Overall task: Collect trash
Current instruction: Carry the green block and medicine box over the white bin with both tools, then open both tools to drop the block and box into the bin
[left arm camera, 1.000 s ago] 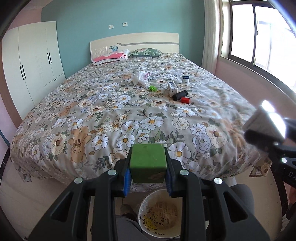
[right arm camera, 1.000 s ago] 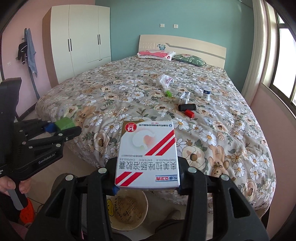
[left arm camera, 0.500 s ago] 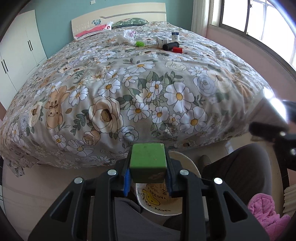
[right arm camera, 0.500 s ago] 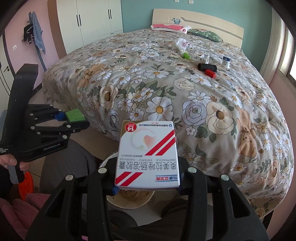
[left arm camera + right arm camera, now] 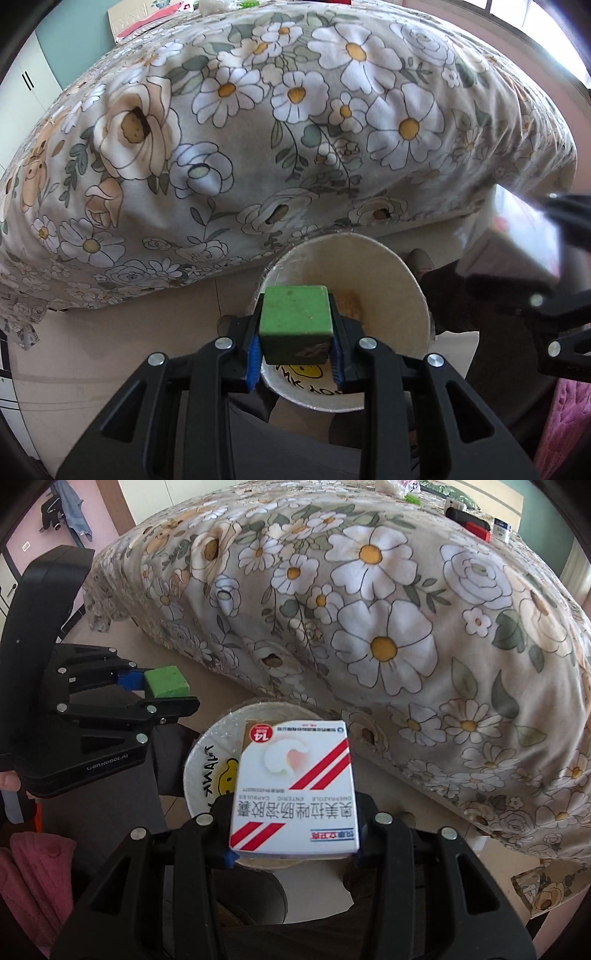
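My left gripper [image 5: 294, 339] is shut on a green cube [image 5: 294, 325], hanging over a white paper bucket [image 5: 388, 280] with a yellow smiley that stands on the floor by the bed. The same cube [image 5: 166, 681] and left gripper [image 5: 147, 690] show at the left in the right wrist view. My right gripper [image 5: 293, 834] is shut on a white medicine box with red stripes [image 5: 293, 786], held above the bucket [image 5: 207, 768]. That box [image 5: 513, 236] appears blurred at the right of the left wrist view.
The bed with its floral cover [image 5: 295, 122] bulges close behind the bucket. Several small items [image 5: 476, 524] lie far up on the bed. A person's dark trouser legs [image 5: 295, 443] flank the bucket, and pink fabric [image 5: 33, 878] sits at lower left.
Both grippers have dropped and tipped downward, from facing across the bed to hanging over the bucket. The cube and the box remain gripped.
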A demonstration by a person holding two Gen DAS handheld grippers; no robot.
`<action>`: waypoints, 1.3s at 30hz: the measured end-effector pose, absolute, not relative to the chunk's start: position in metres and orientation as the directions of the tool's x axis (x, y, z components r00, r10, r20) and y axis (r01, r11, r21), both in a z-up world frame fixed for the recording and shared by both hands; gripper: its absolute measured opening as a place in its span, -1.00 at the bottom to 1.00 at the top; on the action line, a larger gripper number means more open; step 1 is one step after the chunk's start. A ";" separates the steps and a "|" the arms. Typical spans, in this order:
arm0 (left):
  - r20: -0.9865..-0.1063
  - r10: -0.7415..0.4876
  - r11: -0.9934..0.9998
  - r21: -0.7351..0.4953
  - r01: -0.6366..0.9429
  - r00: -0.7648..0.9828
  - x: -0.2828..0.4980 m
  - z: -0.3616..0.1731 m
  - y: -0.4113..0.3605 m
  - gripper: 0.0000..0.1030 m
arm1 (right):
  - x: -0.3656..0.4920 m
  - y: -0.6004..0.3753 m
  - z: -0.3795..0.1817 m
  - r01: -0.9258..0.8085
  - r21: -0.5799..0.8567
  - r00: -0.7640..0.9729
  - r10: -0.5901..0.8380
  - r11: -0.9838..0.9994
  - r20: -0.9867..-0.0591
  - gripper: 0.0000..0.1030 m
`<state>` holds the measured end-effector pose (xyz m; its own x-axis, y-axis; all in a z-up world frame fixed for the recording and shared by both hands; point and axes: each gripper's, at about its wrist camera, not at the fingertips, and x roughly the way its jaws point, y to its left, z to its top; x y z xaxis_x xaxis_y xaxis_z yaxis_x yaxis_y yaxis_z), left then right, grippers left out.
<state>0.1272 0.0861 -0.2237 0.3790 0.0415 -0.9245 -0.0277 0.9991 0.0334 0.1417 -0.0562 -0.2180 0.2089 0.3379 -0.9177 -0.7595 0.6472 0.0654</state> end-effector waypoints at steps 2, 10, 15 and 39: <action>-0.930 0.042 0.999 0.036 -0.023 0.364 0.130 -0.234 0.085 -0.39 | 0.145 -0.054 -0.232 -0.759 0.071 0.188 0.322 0.648 -0.928 -0.14; -0.960 0.018 1.000 0.016 -0.009 0.279 0.151 -0.275 0.087 -0.39 | 0.158 -0.045 -0.288 -0.750 0.109 0.083 0.257 0.653 -0.963 -0.14; -0.979 -0.015 0.999 -0.022 -0.030 0.202 0.162 -0.304 0.090 -0.39 | 0.169 -0.034 -0.320 -0.734 0.137 0.011 0.214 0.665 -0.977 -0.14; -0.989 -0.144 0.982 -0.145 -0.117 0.016 0.185 -0.386 0.102 -0.38 | 0.179 -0.001 -0.405 -0.733 0.154 -0.121 0.096 0.662 -0.988 -0.13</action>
